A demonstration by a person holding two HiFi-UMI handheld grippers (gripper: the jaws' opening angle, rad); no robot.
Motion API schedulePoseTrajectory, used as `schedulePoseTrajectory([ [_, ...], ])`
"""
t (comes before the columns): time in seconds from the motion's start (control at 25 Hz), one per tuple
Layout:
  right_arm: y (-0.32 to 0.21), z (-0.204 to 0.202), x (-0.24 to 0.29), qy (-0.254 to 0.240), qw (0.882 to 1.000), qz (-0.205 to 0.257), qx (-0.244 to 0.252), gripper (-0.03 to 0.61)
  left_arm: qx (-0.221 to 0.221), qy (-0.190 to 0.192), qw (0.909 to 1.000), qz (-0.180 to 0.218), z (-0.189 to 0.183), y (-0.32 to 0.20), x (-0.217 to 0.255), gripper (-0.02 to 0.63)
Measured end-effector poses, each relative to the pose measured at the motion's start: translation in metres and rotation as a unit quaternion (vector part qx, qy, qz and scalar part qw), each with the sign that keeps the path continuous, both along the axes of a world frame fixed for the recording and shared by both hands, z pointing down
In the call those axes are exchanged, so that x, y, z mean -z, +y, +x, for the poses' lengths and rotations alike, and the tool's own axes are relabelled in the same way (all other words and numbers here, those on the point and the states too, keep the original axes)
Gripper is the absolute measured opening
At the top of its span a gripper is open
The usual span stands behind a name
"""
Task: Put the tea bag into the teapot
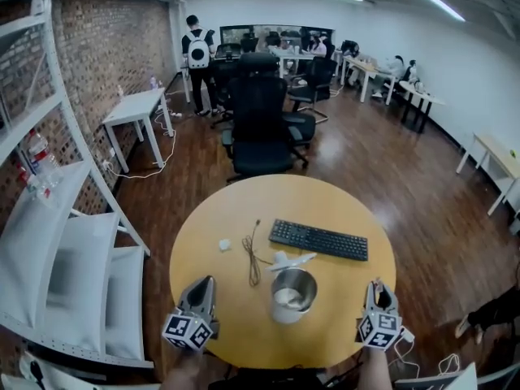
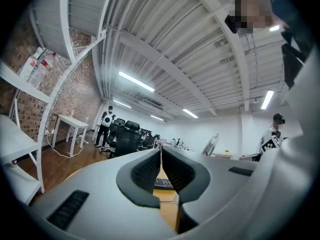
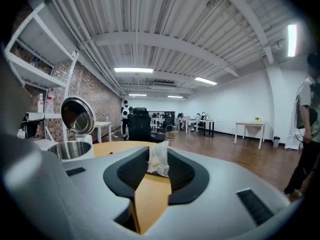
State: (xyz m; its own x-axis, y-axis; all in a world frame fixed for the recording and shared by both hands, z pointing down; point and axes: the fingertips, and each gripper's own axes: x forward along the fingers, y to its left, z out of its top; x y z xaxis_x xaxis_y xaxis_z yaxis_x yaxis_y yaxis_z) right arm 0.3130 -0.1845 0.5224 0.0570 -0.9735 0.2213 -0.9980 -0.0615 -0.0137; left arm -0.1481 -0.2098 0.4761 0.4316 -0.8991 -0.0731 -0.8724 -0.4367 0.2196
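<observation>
Head view: a round wooden counter (image 1: 213,287) carries a steel teapot (image 1: 292,292) with a white outer body, near the front edge. Its lid (image 1: 290,260) is hinged open on the far side. A black keyboard (image 1: 318,240) lies beyond the teapot, a little to its right. A thin dark cable (image 1: 253,255) runs just left of the teapot, with a small white object (image 1: 224,244) further left of it. The left gripper (image 1: 204,286) sits at the counter edge, well to the teapot's left, and the right gripper (image 1: 376,288) well to its right. Both point away from the person. A black office chair (image 1: 260,128) stands on the floor beyond the counter.

Left gripper view: the jaws are pressed together with nothing between them. The teapot's raised lid shows to the right of them, and part of the keyboard shows below the closed tips.

Right gripper view: the jaws stand narrow and pinch a pale tea bag (image 3: 159,160), which rises upright above the pads. The teapot stands to the left of the jaws, apart from the tea bag, with its mouth uncovered.
</observation>
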Motion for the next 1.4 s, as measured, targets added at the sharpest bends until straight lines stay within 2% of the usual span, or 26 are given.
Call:
schedulePoseTrajectory([
  [0.32, 0.001, -0.023, 0.030, -0.011, 0.998, 0.055, 0.024, 0.100, 0.024, 0.009, 0.9996, 0.016, -0.023, 0.001, 0.014, 0.005],
  [0.4, 0.004, -0.028, 0.036, -0.016, 0.998, 0.061, 0.028, 0.100, 0.028, 0.000, 0.9993, 0.022, -0.025, 0.003, 0.016, 0.005],
  [0.52, 0.000, -0.040, 0.045, -0.025, 0.997, 0.066, 0.038, 0.100, 0.009, -0.021, 0.9990, 0.038, -0.019, 0.005, 0.028, 0.005],
  [0.68, -0.005, -0.066, 0.042, -0.025, 0.996, 0.057, 0.062, 0.100, -0.024, -0.039, 0.9981, 0.041, -0.003, 0.016, 0.033, 0.005],
  [0.8, -0.011, -0.091, 0.039, -0.025, 0.994, 0.052, 0.090, 0.100, -0.039, -0.033, 0.9979, 0.039, 0.004, 0.019, 0.032, 0.005],
  [1.04, -0.021, -0.141, 0.041, -0.015, 0.988, 0.036, 0.152, 0.100, -0.034, -0.033, 0.9985, 0.026, -0.003, 0.025, 0.023, 0.005],
  [1.4, -0.019, -0.217, 0.035, -0.009, 0.968, 0.005, 0.252, 0.100, -0.015, -0.017, 0.9997, 0.014, -0.021, 0.039, 0.016, 0.005],
])
